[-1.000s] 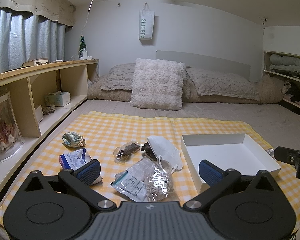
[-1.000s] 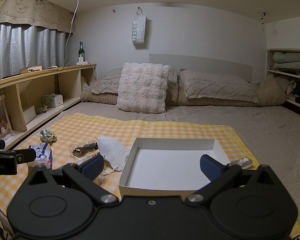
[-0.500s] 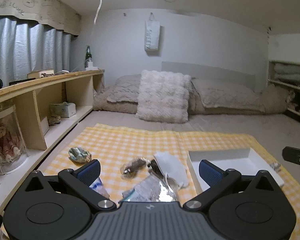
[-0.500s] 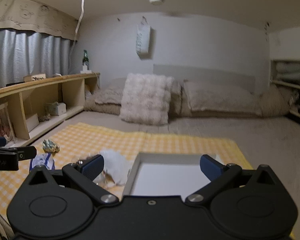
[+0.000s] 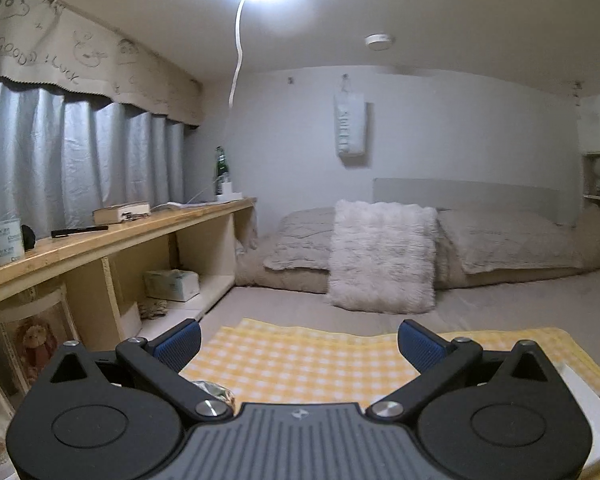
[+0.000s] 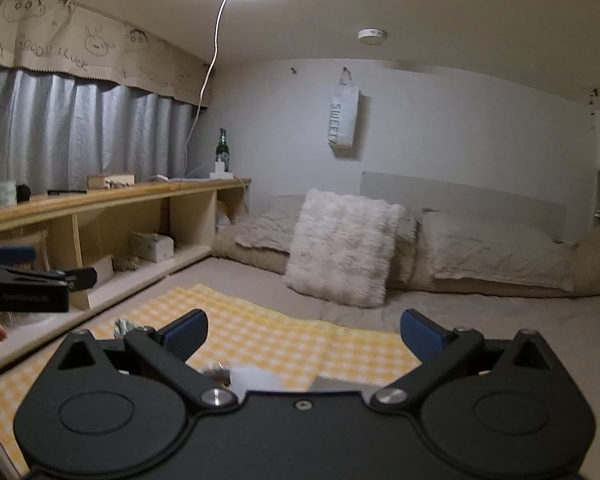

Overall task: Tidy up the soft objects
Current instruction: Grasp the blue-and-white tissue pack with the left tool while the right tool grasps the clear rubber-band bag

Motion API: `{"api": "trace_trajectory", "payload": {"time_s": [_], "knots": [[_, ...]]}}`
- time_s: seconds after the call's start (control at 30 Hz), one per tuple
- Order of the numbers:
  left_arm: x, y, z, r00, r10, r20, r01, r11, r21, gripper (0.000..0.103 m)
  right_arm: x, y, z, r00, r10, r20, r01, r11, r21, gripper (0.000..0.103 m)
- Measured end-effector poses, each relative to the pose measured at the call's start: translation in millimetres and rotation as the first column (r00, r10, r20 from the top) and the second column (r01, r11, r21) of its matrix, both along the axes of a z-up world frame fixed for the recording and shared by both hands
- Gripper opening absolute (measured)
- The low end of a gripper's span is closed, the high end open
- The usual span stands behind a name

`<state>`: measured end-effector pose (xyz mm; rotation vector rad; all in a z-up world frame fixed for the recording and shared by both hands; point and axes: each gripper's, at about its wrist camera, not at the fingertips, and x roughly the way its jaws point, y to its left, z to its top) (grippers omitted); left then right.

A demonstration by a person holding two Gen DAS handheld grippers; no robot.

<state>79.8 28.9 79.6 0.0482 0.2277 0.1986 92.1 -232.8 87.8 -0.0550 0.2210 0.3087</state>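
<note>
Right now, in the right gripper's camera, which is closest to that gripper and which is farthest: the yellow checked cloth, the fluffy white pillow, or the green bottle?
1. Yellow checked cloth, spread right under the right gripper.
2. Fluffy white pillow, propped up past the cloth, middle.
3. Green bottle, farthest, on the wooden shelf top, back left.

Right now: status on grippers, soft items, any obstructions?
Left gripper open, empty. Right gripper open, empty. Soft items mostly hidden below gripper bodies on checked cloth. No obstruction visible.

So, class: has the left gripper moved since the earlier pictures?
Yes. The left gripper has tilted upward: the fluffy pillow now sits lower in its view.
</note>
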Motion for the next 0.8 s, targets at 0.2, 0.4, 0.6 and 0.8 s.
{"api": "trace_trajectory", "payload": {"time_s": [0.2, 0.4, 0.6, 0.8], "knots": [[46.7, 9.9, 9.9, 0.994, 0.097, -0.043, -0.096, 0.995, 0.028, 0.103, 53.6, 19.8, 7.5, 0.997, 0.015, -0.081, -0.009, 0.997, 0.081, 0.103], [90.2, 33.8, -10.2, 0.972, 0.206, -0.113, -0.203, 0.978, 0.038, 0.103, 90.4, 34.6, -22.2, 0.987, 0.022, -0.157, 0.001, 0.989, 0.149, 0.103], [130.5, 77.6, -53.1, 0.924, 0.198, -0.328, -0.223, 0.974, -0.039, 0.103, 117.4, 52.6, -59.1, 0.946, 0.026, -0.322, 0.006, 0.995, 0.099, 0.103], [156.0, 115.2, -107.9, 0.824, 0.19, -0.534, -0.269, 0.96, -0.073, 0.103, 134.2, 70.8, -96.3, 0.878, 0.117, -0.464, -0.072, 0.991, 0.114, 0.103]]}}
